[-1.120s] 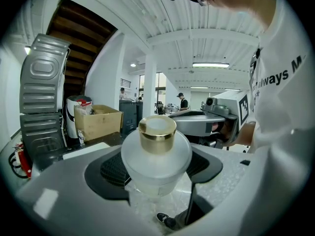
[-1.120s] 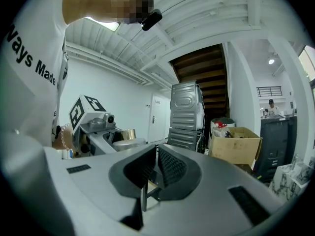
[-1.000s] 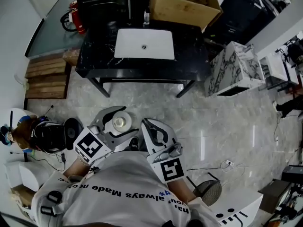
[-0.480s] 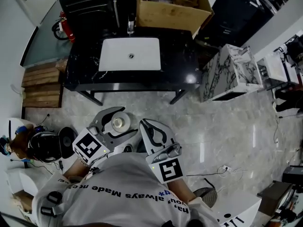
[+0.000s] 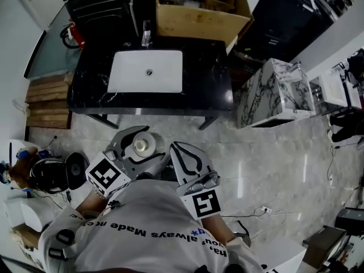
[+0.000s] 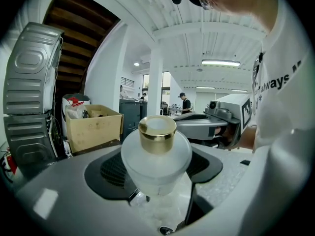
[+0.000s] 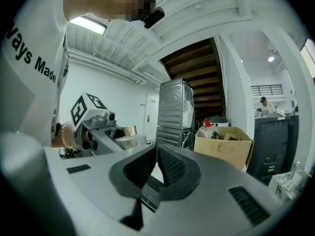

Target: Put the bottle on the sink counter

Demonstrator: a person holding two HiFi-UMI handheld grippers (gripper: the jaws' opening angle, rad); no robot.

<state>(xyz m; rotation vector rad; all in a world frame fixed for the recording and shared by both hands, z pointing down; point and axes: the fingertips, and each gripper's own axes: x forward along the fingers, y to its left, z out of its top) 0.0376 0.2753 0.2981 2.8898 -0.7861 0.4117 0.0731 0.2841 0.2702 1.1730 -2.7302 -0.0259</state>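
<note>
A frosted round bottle (image 6: 156, 157) with a gold cap (image 6: 157, 133) sits upright between the jaws of my left gripper (image 5: 138, 147), which is shut on it. In the head view the bottle (image 5: 141, 146) shows from above, held close to the person's chest. My right gripper (image 5: 185, 161) is beside it, shut with nothing between its pads (image 7: 167, 166). The black sink counter (image 5: 207, 78) with its white basin (image 5: 146, 71) and tap (image 5: 146, 37) stands ahead across a strip of marble floor.
A cardboard box (image 5: 199, 13) stands behind the counter. A marble-patterned cabinet (image 5: 272, 92) is right of it, wooden boards (image 5: 46, 101) left. A fire extinguisher (image 5: 75, 34) lies at the back left. Cables (image 5: 261, 212) trail on the floor at lower right.
The counter has drifted left and nearer in the head view as the person moves toward it. Both grippers hold the same pose, the bottle still gripped.
</note>
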